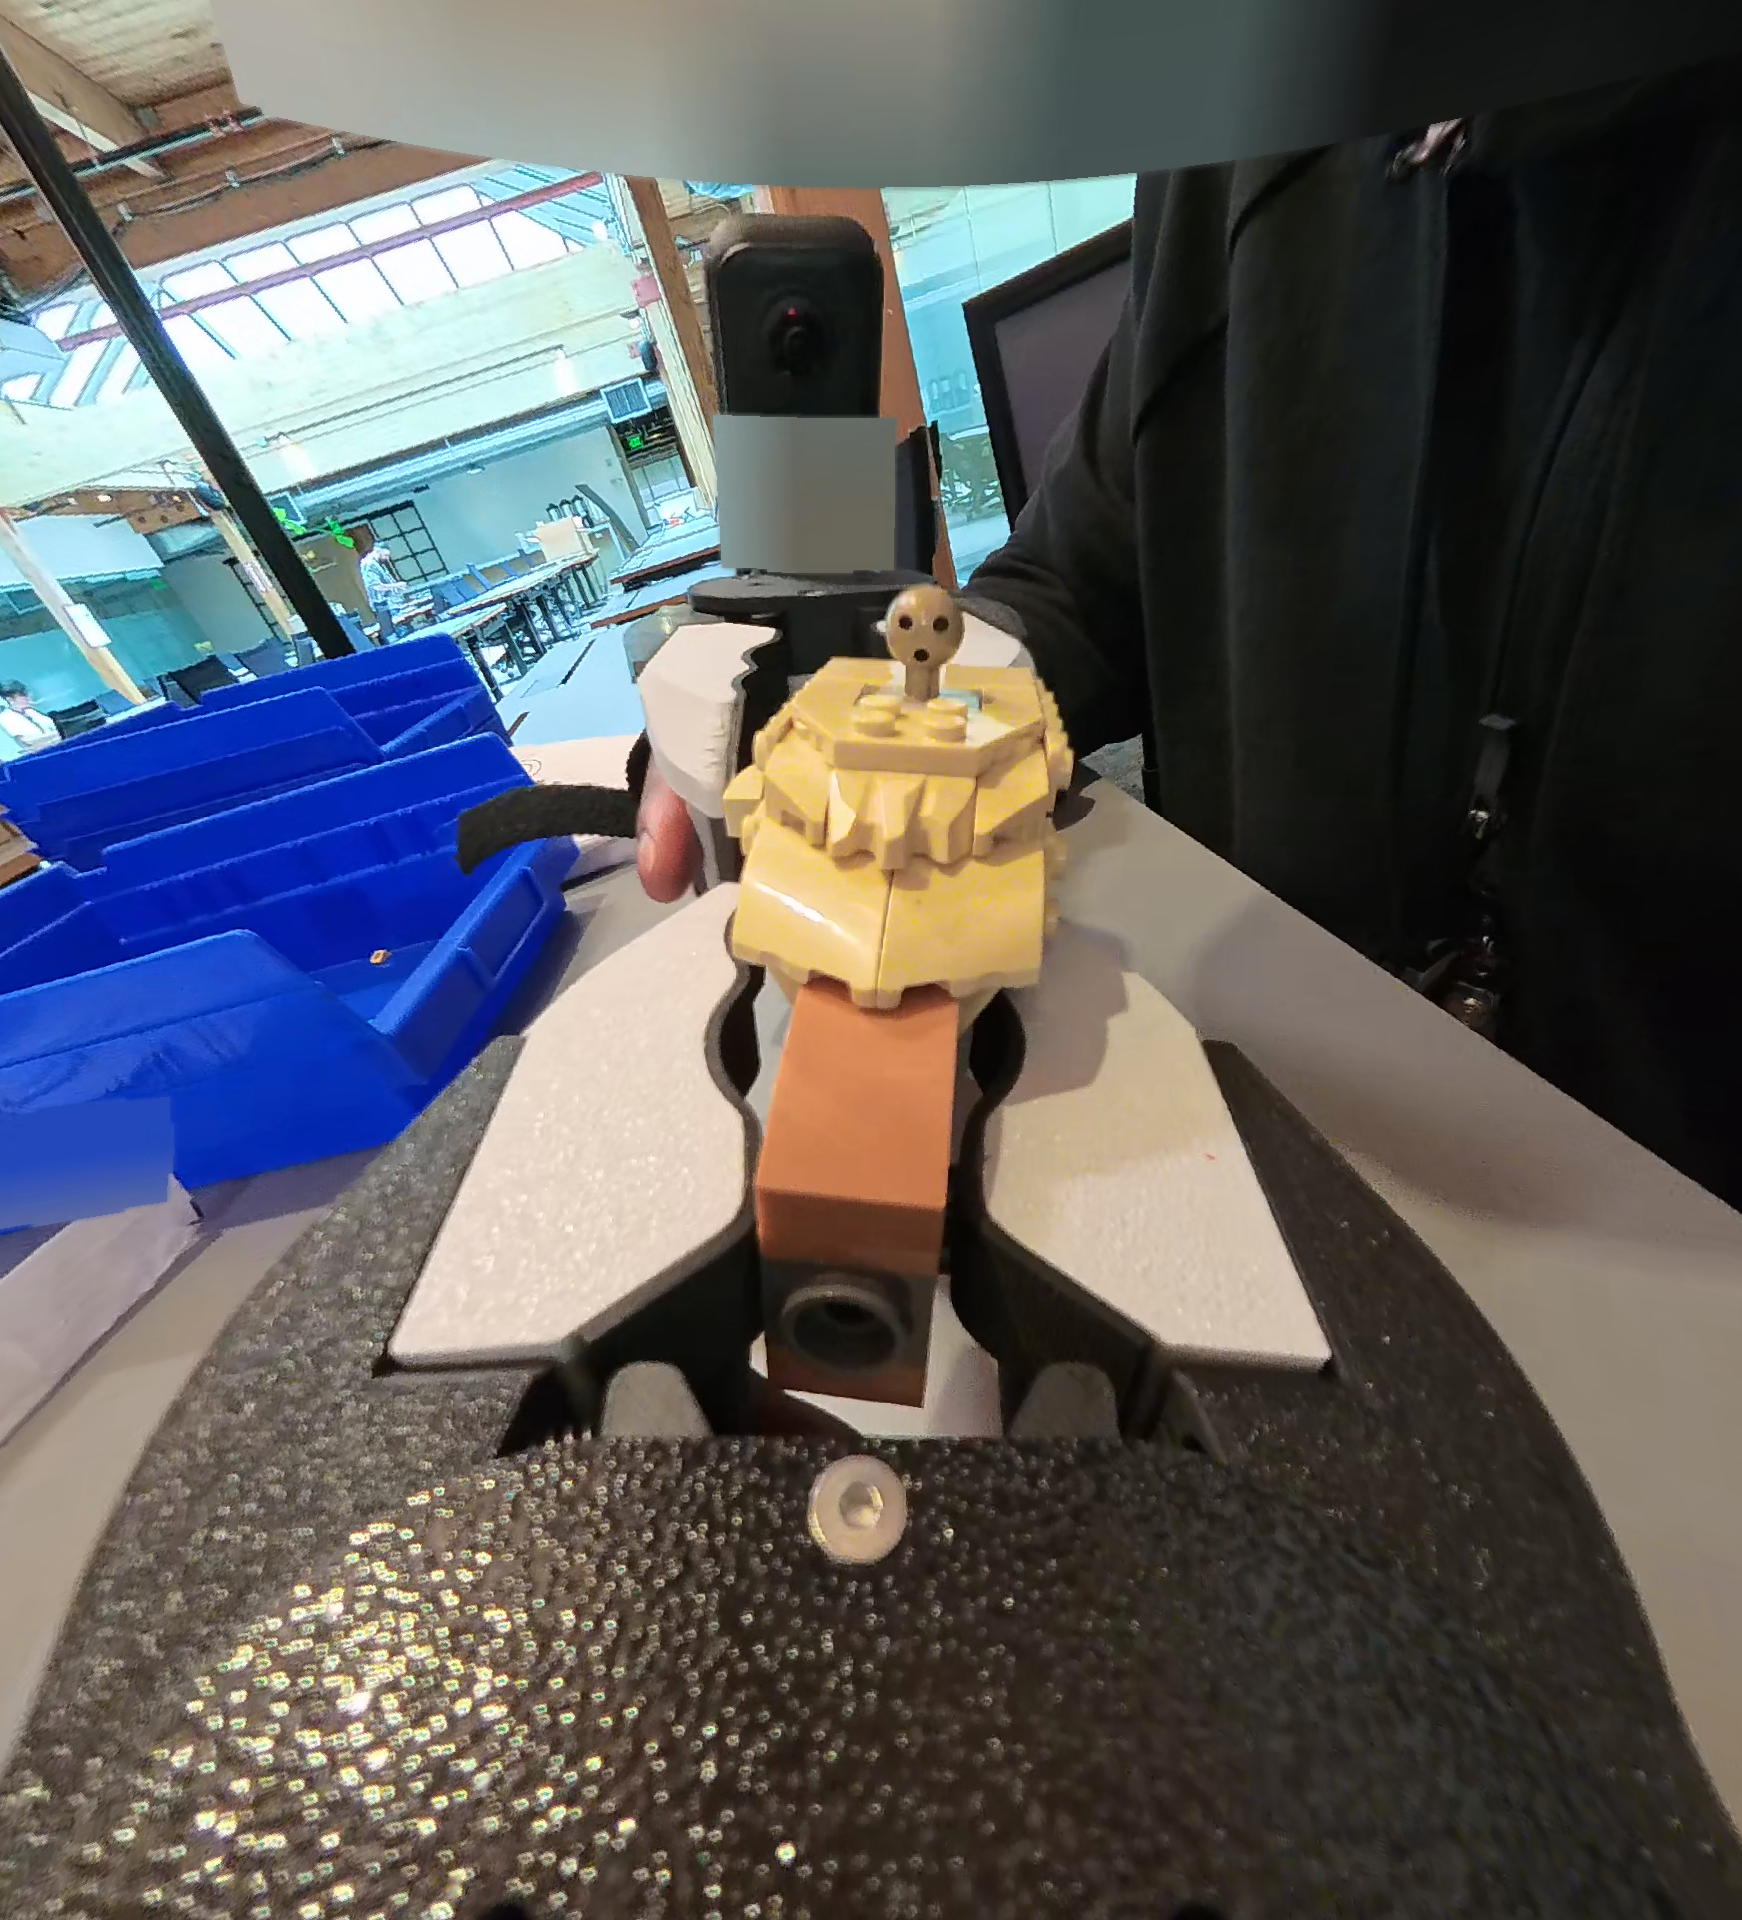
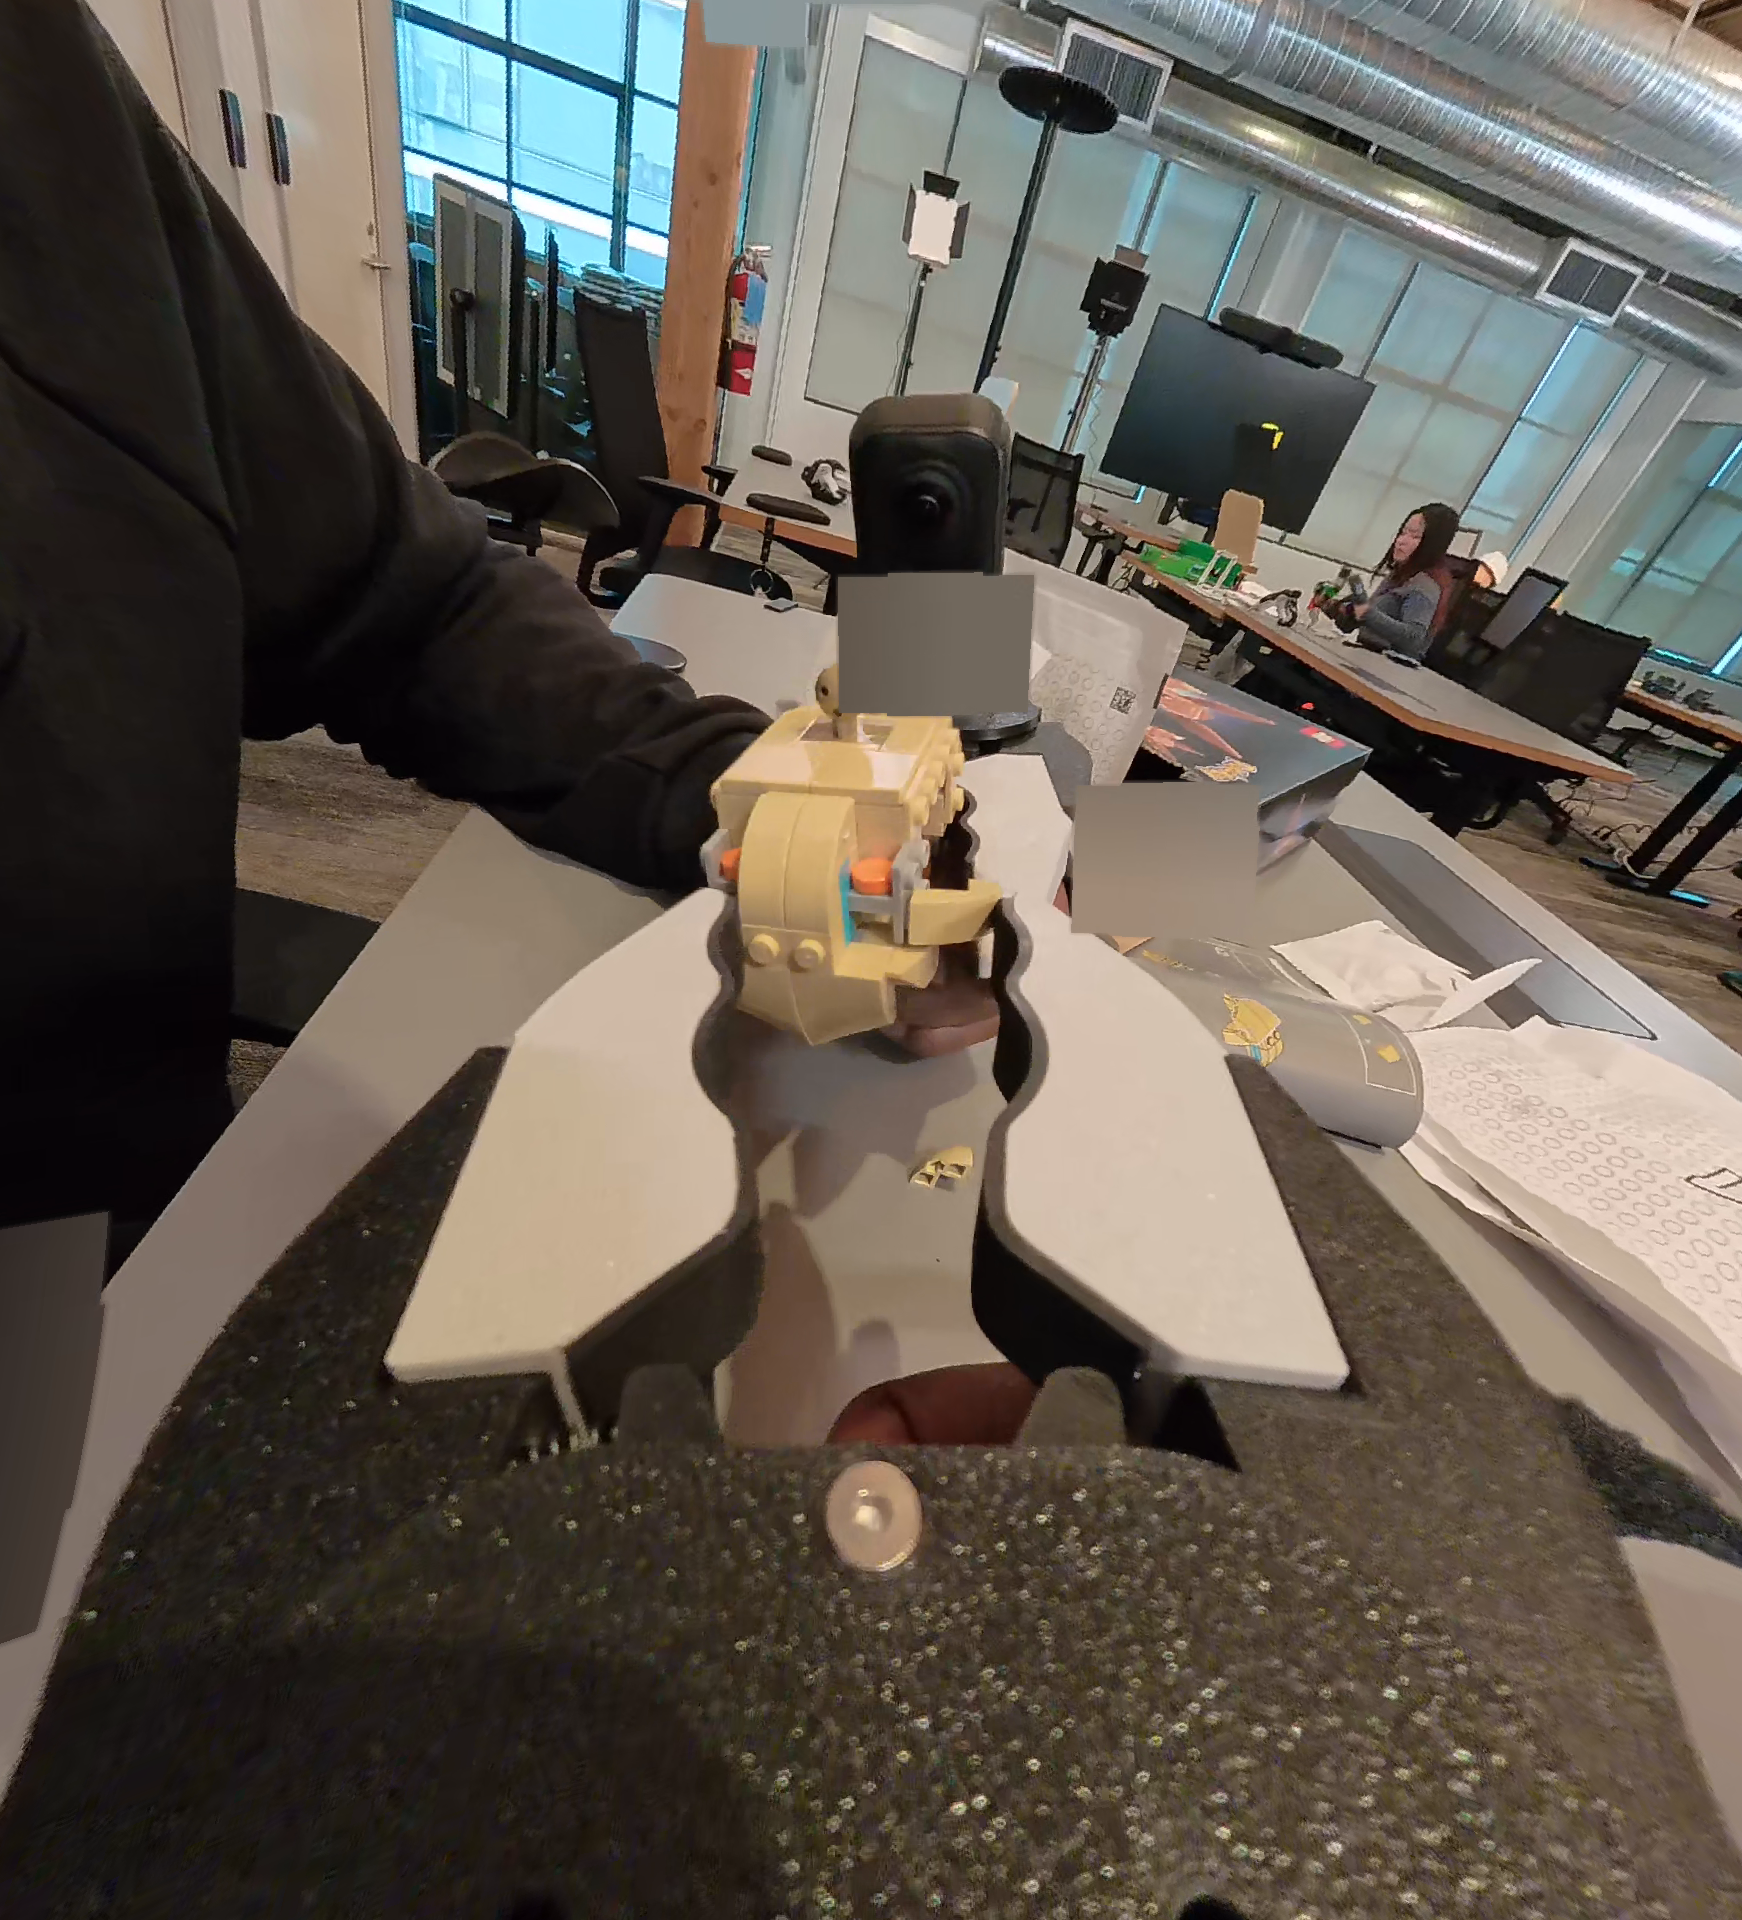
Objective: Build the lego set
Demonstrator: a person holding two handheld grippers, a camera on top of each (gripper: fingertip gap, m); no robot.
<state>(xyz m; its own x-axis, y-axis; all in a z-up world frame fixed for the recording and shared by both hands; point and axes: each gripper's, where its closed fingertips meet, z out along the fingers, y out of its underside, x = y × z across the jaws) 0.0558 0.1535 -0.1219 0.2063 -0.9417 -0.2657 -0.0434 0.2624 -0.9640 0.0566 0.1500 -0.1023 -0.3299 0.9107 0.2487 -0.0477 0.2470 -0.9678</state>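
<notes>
Left hand-held gripper (image 1: pixel 862 1049) is closed on the brown brick stem (image 1: pixel 856 1132) of a tan brick model (image 1: pixel 893 831); both white fingers (image 1: pixel 628 1101) press the stem's sides, and the model's bulbous tan body sits just past the fingertips at 12 o'clock, above the grey table (image 1: pixel 1314 997). A small tan ball with dark holes (image 1: pixel 924 623) stands upright on a peg on the model's top. Right hand-held gripper (image 2: pixel 851 997) faces the same model (image 2: pixel 825 904) from the opposite side. Its fingers (image 2: pixel 586 1132) flank the tan body at their tips, but pad contact cannot be judged, so whether it grips is unclear. In the left wrist view this gripper's white finger (image 1: pixel 685 717) shows behind the model at 11 o'clock, beside a fingertip of the person's hand (image 1: pixel 664 842) and a black strap (image 1: pixel 545 816). Orange studs on grey clips (image 2: pixel 872 878) show on the model's near face in the right wrist view. A person in a black sleeve (image 2: pixel 379 623) stands at the table's edge. A loose tan piece (image 2: pixel 942 1166) lies on the table between the right fingers. At 3 o'clock in that view lie a printed booklet (image 2: pixel 1314 1060) and white perforated paper bags (image 2: pixel 1573 1153), with a dark box (image 2: pixel 1262 748) farther at 1 o'clock. Blue bins (image 1: pixel 223 914) stand at 9 o'clock in the left wrist view; one holds a tiny tan bit (image 1: pixel 379 954).
</notes>
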